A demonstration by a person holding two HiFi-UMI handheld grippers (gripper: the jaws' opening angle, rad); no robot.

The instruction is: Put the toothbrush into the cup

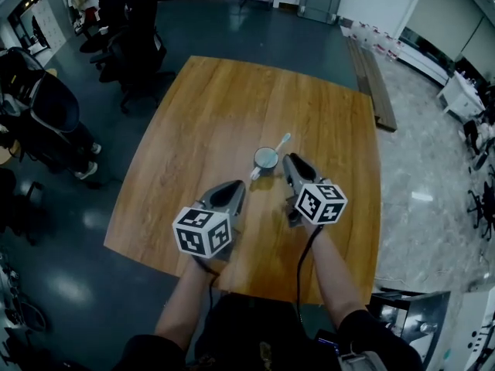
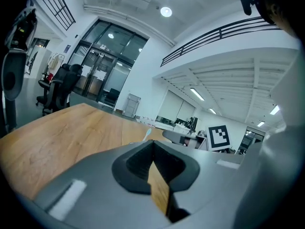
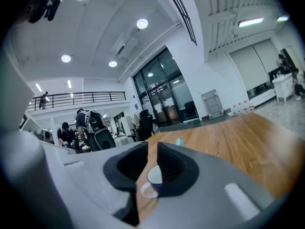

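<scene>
A pale cup stands on the wooden table, with the toothbrush leaning in it, head up and to the right. My right gripper hovers just right of the cup, open, nothing between its jaws; in the right gripper view the cup and the brush tip show through the gap of that gripper. My left gripper is held short of the cup on its near left, shut and empty. In the left gripper view its tips meet, and the brush tip peeks above them.
Office chairs stand off the table's far left corner on a dark floor. A long wooden board lies on the floor beyond the right edge. The right gripper's marker cube shows in the left gripper view.
</scene>
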